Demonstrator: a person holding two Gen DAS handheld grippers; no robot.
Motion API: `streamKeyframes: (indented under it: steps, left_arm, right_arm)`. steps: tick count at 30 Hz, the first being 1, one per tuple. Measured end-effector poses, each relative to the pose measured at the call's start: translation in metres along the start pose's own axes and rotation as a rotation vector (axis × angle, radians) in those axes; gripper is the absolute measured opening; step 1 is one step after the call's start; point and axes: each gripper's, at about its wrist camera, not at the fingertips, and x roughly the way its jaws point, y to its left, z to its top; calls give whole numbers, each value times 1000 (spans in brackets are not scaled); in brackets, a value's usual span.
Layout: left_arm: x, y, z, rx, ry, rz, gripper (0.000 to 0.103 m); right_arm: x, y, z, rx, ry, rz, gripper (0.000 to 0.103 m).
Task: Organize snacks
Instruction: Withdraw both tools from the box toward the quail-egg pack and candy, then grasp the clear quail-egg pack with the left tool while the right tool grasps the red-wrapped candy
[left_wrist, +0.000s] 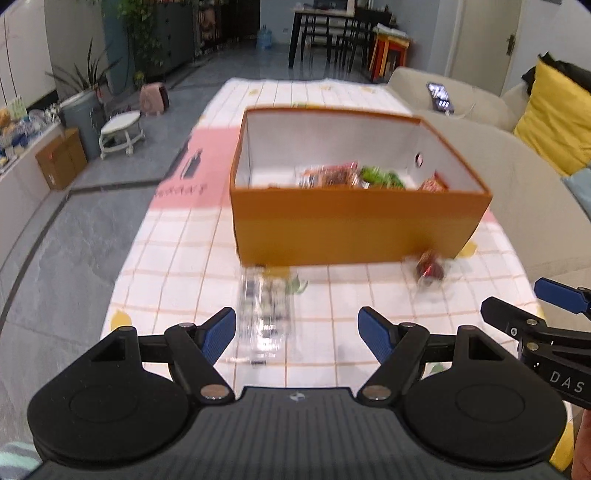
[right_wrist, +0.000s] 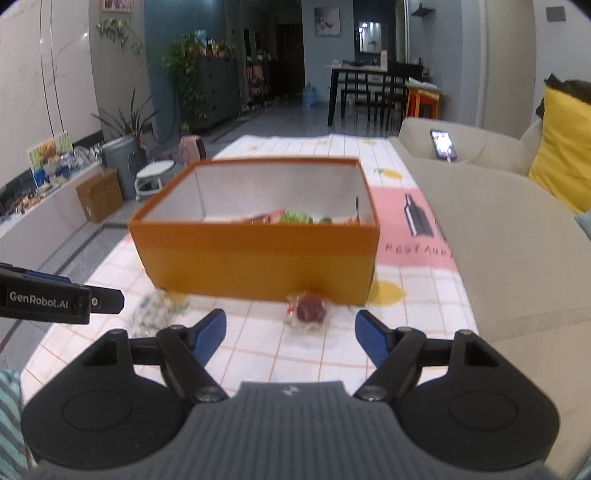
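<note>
- "GenRobot.AI" in pale letters on the black side of the left gripper, seen at the left edge of the right wrist view.
- "DAS", the visible part of a label, on the black body of the right gripper, at the right edge of the left wrist view.
- Dark capitals, seemingly "RESTAUR…" and cut off by the sofa, on a pink panel of the tablecloth, ahead and right of the right gripper's fingers.
- The same lettering appears upside down and blurred, unreadable, in the left wrist view.
</note>
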Motion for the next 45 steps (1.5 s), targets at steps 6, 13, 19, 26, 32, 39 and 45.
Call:
streamKeyframes:
  steps: [6,13,19,26,32,39,45]
  left_arm:
    - [19,6,-1,-34,31,-2,88]
    - [44,19,2,-75,78,15,88]
    - [70,26,5,-88,131,21,88]
    - [96,24,11,-58,165,41,88]
    - [112,19,10,-34,185,46,88]
    - [122,18,9,-20,197,47,88]
    - [123,11,9,3,182,56,93]
  right_arm:
    - [20,-2,-4,10,42,-3,74]
    - [47,-1,0,1,89,12,74]
    - [76,2,4,-14,123,11,74]
    - [108,2,11,-46,138,-17,68]
    - [136,-4,16,-57,156,-52,67]
    - [157,-4,15,-56,187,-49,57]
    - [158,-3,12,-73,191,-43,56]
